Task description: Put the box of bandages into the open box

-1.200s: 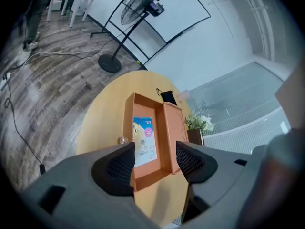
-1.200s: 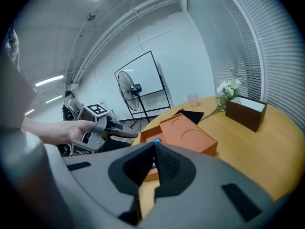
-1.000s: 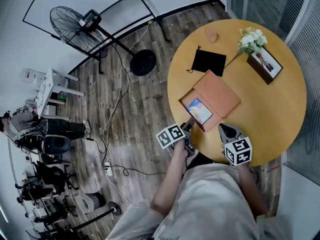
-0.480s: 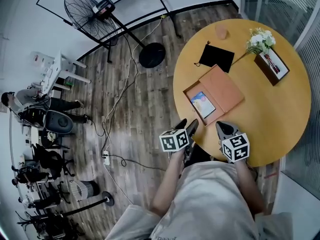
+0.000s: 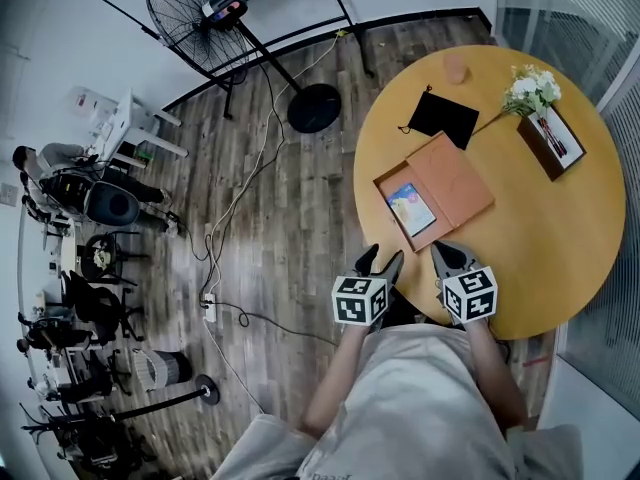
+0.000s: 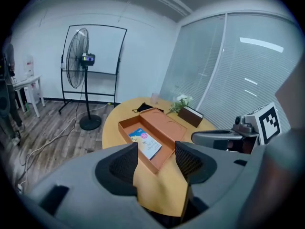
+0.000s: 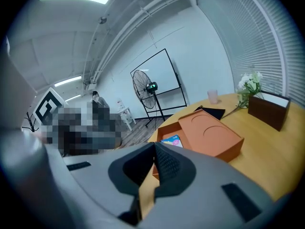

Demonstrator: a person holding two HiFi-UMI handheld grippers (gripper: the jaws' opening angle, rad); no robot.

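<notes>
The open orange box point(image 5: 463, 181) lies on the round wooden table point(image 5: 540, 238), its lid folded out to the right. The box of bandages point(image 5: 411, 209), pale blue with pink print, lies flat inside the tray half. My left gripper point(image 5: 380, 260) hovers at the table's near edge, open and empty, a short way in front of the tray. In the left gripper view the bandage box point(image 6: 145, 141) shows beyond the left gripper point(image 6: 156, 151). My right gripper point(image 5: 450, 256) is shut, holding nothing, just right of the left one; its view shows the bandage box point(image 7: 170, 140) ahead.
A black pouch point(image 5: 445, 116), a pink cup point(image 5: 455, 68), white flowers point(image 5: 532, 90) and a brown box point(image 5: 553, 138) sit on the far half of the table. A standing fan point(image 5: 195, 8) and cables are on the floor to the left. A person point(image 5: 60, 163) sits far left.
My left gripper has drawn back from the tray to the table's edge. The bandage box has stayed in the tray. The right gripper has barely moved.
</notes>
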